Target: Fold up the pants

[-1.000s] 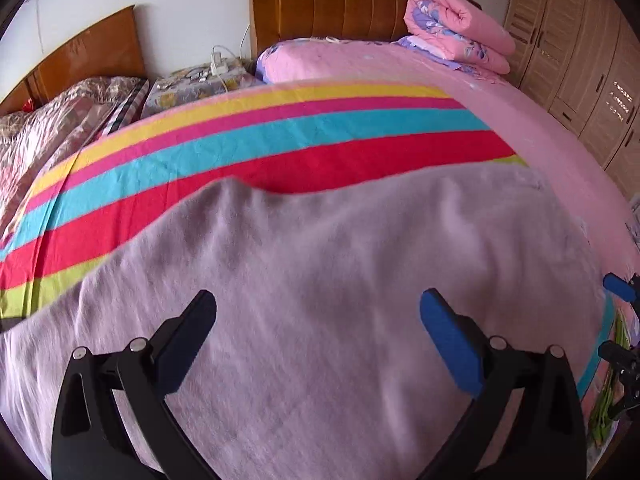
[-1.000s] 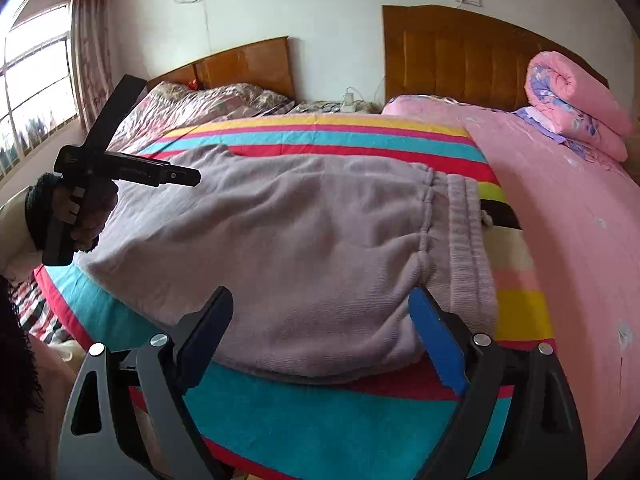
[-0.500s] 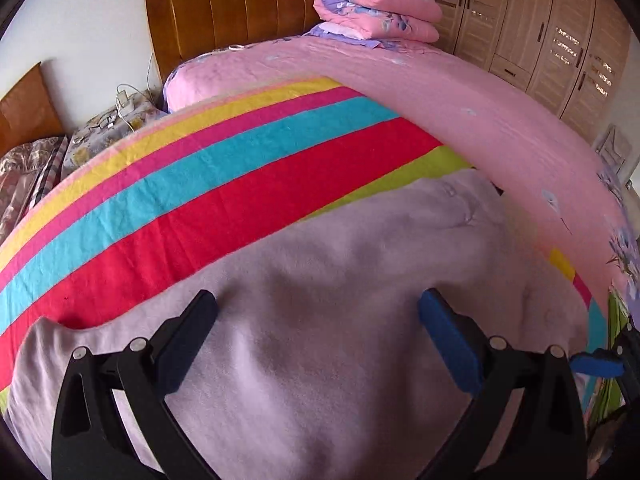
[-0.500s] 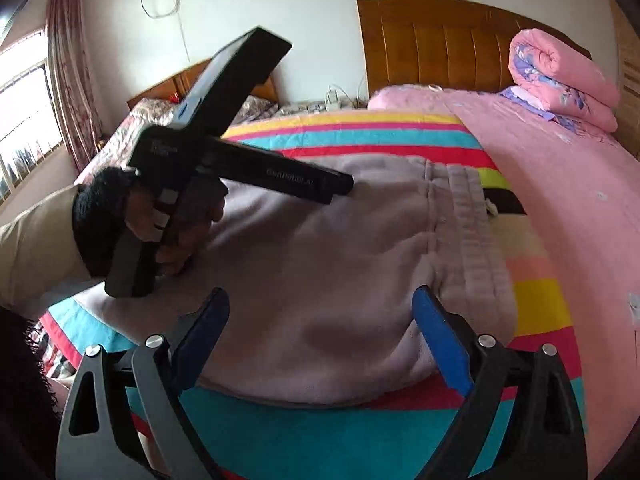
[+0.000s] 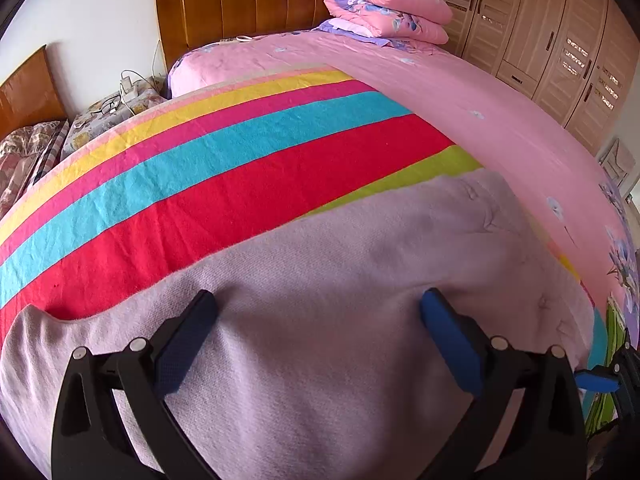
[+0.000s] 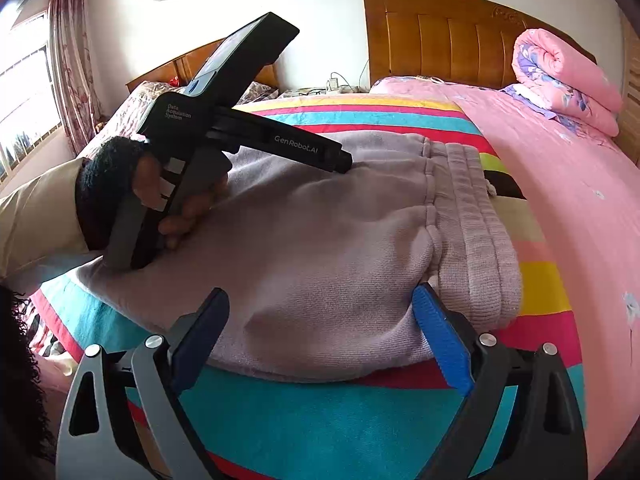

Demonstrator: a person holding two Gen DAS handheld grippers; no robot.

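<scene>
Both tongs spread wide: left tongs [image 5: 318, 316] over pants [image 6: 320, 240], right tongs [image 6: 320, 314] at pants' near edge.

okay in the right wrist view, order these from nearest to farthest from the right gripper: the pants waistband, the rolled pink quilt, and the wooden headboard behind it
1. Pants waistband: lower right, just beyond the right gripper, on the pants.
2. Rolled pink quilt: far right, at the head of the bed.
3. Wooden headboard: behind the quilt, against the wall.

Bed [image 6: 560, 184]: striped blanket [image 5: 224, 176], lilac pants [image 6: 320, 248], rolled quilt [image 5: 384, 12].
</scene>
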